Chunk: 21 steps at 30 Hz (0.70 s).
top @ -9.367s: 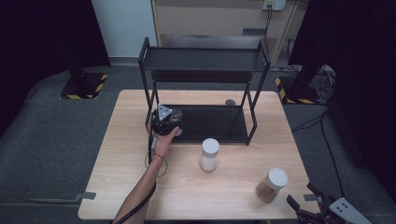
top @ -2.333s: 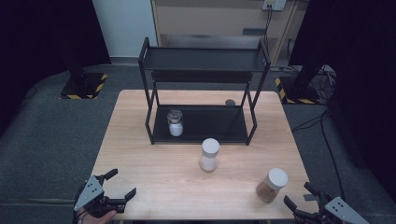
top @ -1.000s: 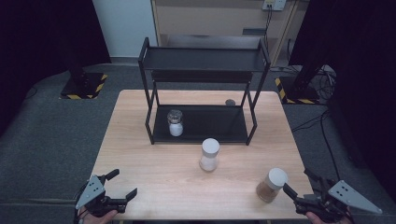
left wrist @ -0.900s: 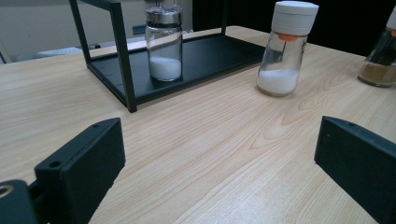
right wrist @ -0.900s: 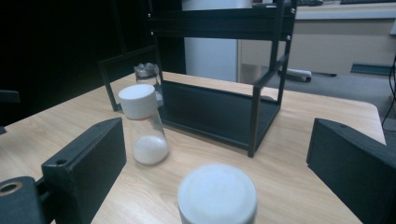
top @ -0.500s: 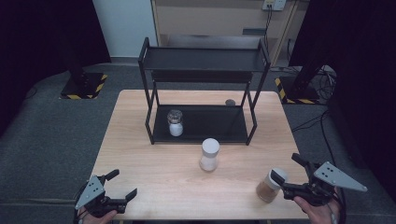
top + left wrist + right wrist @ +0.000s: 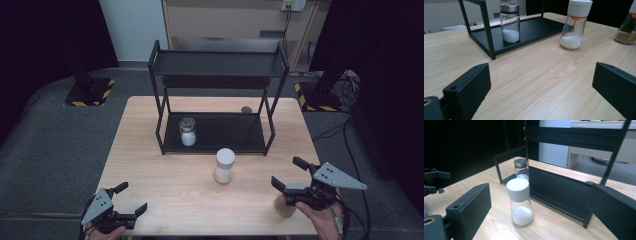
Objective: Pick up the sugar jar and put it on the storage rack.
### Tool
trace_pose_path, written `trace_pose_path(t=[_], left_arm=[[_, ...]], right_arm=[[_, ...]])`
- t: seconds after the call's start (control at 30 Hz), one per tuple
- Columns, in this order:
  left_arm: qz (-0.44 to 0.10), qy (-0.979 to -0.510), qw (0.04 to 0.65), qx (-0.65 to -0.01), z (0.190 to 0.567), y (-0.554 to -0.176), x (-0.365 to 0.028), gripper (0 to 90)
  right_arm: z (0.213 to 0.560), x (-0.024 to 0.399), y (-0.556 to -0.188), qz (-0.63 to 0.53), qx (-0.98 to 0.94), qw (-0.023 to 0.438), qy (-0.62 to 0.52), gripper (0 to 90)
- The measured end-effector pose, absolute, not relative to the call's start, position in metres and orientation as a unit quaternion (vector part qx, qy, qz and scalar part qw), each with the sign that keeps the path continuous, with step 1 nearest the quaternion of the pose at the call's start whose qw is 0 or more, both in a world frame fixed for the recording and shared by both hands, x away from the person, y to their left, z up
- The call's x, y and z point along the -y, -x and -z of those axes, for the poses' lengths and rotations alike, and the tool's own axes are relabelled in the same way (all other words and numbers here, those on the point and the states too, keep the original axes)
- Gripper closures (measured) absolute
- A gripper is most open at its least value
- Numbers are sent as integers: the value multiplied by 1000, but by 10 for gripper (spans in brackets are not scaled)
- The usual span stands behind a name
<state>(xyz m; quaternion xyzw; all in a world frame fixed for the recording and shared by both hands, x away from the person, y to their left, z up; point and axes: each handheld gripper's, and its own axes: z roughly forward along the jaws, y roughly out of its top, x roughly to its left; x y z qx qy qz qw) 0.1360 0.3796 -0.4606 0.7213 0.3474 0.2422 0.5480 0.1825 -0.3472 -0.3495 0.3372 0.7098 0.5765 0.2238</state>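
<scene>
A black two-tier rack (image 7: 218, 65) stands at the back of the wooden table (image 7: 150, 165). On its lower shelf is a small silver-lidded jar (image 7: 187, 131) (image 7: 509, 22) (image 7: 521, 168) of white powder. A white-capped jar (image 7: 224, 165) (image 7: 575, 25) (image 7: 519, 202) of white grains stands on the table in front of the rack. A jar of brown powder (image 7: 285, 204) (image 7: 627, 27) stands at the front right, partly under my right gripper (image 7: 286, 171) (image 7: 540, 210), which hangs open above it. My left gripper (image 7: 132, 196) (image 7: 541, 87) is open at the front left corner, holding nothing.
A small dark round object (image 7: 246, 109) lies on the table behind the rack's right side. The rack's top shelf (image 7: 220, 62) is bare. Dark floor and stands with striped bases (image 7: 90, 92) surround the table. The left gripper (image 7: 431, 182) appears far off in the right gripper view.
My left gripper left the silver-lidded jar on the lower shelf and drew back to the front left. My right gripper came in from the bottom right corner, over the brown jar.
</scene>
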Motion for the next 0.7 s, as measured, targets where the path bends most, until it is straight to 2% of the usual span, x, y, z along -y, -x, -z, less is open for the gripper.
trace_pose_path(t=[0.7], left_arm=[[-240, -722, 550, -345, 461, -136, -380, 10]], right_arm=[[345, 289, -222, -579, -734, 190, -300, 55]])
